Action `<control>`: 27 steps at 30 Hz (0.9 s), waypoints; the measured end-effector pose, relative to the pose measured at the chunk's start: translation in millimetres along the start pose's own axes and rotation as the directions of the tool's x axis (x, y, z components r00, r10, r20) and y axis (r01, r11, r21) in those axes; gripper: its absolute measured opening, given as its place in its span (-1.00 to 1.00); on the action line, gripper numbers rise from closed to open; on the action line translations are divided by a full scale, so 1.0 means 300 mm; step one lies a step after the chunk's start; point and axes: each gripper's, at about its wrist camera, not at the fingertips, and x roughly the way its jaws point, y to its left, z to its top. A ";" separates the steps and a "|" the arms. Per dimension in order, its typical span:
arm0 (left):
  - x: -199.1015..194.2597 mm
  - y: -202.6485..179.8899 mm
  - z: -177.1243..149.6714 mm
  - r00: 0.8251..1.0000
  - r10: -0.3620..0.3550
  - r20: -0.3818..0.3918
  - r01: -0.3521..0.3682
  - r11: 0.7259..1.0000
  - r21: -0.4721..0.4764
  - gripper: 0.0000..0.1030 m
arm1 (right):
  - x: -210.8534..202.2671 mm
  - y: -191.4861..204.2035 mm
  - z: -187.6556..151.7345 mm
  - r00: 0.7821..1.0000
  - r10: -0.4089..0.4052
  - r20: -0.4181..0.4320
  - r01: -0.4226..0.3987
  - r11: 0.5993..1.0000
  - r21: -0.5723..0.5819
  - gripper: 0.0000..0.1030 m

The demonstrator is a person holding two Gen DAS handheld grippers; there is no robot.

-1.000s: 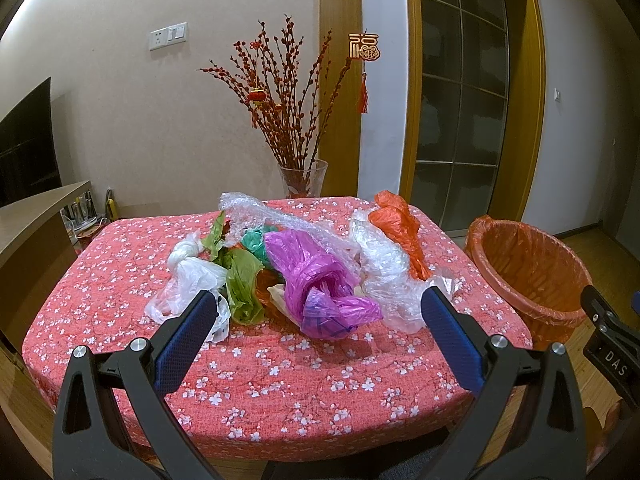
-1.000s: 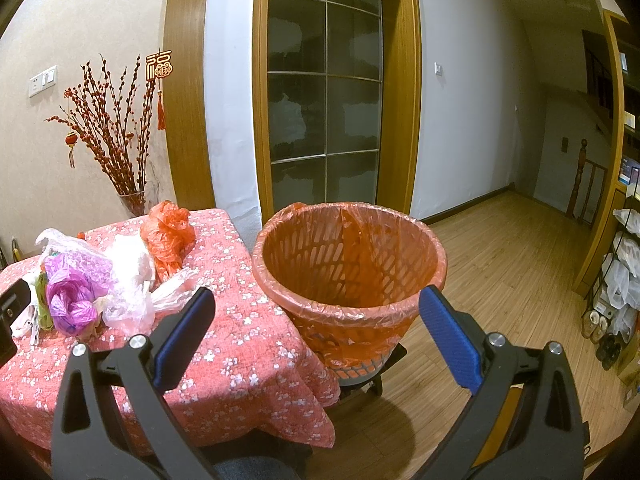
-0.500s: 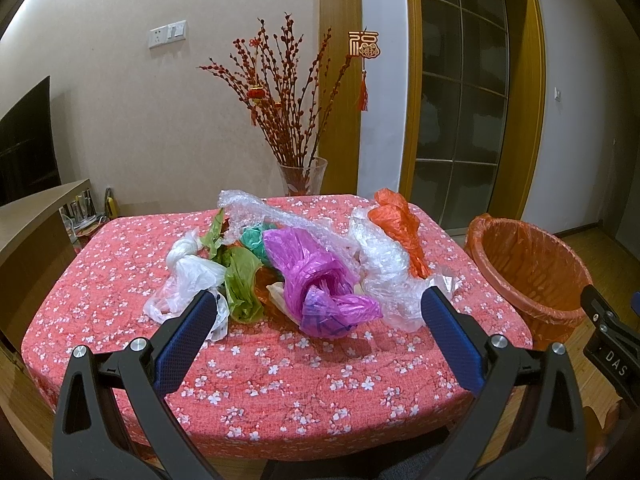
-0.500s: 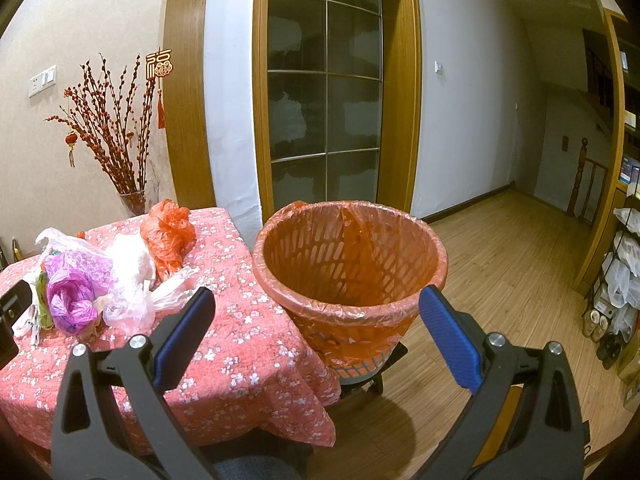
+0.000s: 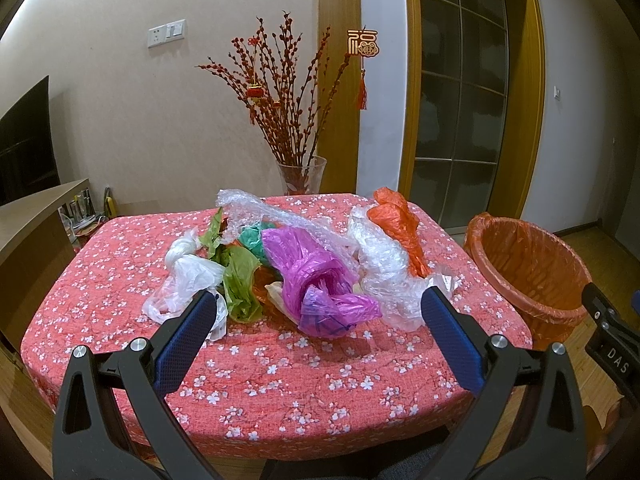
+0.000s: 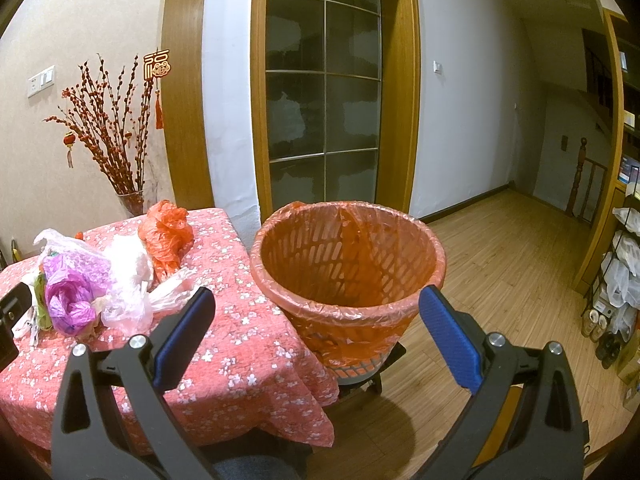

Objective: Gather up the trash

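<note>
Left gripper (image 5: 318, 306) nearest, spread wide, nothing between the blue pads (image 5: 184, 344), held over the near edge of the table (image 5: 280, 384) with its red flowered cloth. Just beyond, toward the middle of the table, a heap of crumpled plastic bags: purple bag (image 5: 312, 276) at the front, green bag (image 5: 240, 284) and knotted white bag (image 5: 186, 276) toward the left edge, clear wrap (image 5: 384, 272) to the right, teal bag (image 5: 252, 240) behind. Orange bag (image 5: 396, 226) farther back near the right edge, leaning on the clear wrap. Bubble wrap (image 5: 256, 208) arched over the back of the heap. At the far edge, glass vase (image 5: 300, 176) with red berry branches (image 5: 280, 92).

Right gripper (image 6: 316, 308) likewise spread wide and empty, facing the bin. Orange-lined waste basket (image 6: 348, 264) just beside the right edge of the table, standing upright on a low dark stand, whose form cannot be made out; inside of basket looks bare apart from the liner. Beyond it, glass-paned door (image 6: 324, 80) and wooden floor (image 6: 500, 248).
</note>
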 end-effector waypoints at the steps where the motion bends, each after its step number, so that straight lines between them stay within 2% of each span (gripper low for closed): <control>1: 0.018 -0.001 0.010 1.000 0.000 0.000 0.000 1.000 -0.001 0.96 | 0.001 0.000 0.001 1.000 0.000 0.000 0.000 1.000 0.000 0.93; 15: 0.024 -0.017 -0.026 1.000 0.010 -0.007 -0.010 1.000 -0.007 0.96 | 0.008 -0.006 -0.001 1.000 0.007 -0.002 -0.007 1.000 0.009 0.93; 22: 0.070 0.067 -0.013 0.998 0.064 -0.021 -0.065 0.998 -0.026 0.96 | 0.050 0.034 -0.009 0.996 0.088 -0.005 -0.087 0.996 0.008 0.93; 27: 0.087 0.165 -0.016 0.993 0.113 -0.035 -0.116 0.989 -0.088 0.96 | 0.078 0.096 0.011 0.987 0.158 -0.026 -0.159 0.987 -0.017 0.93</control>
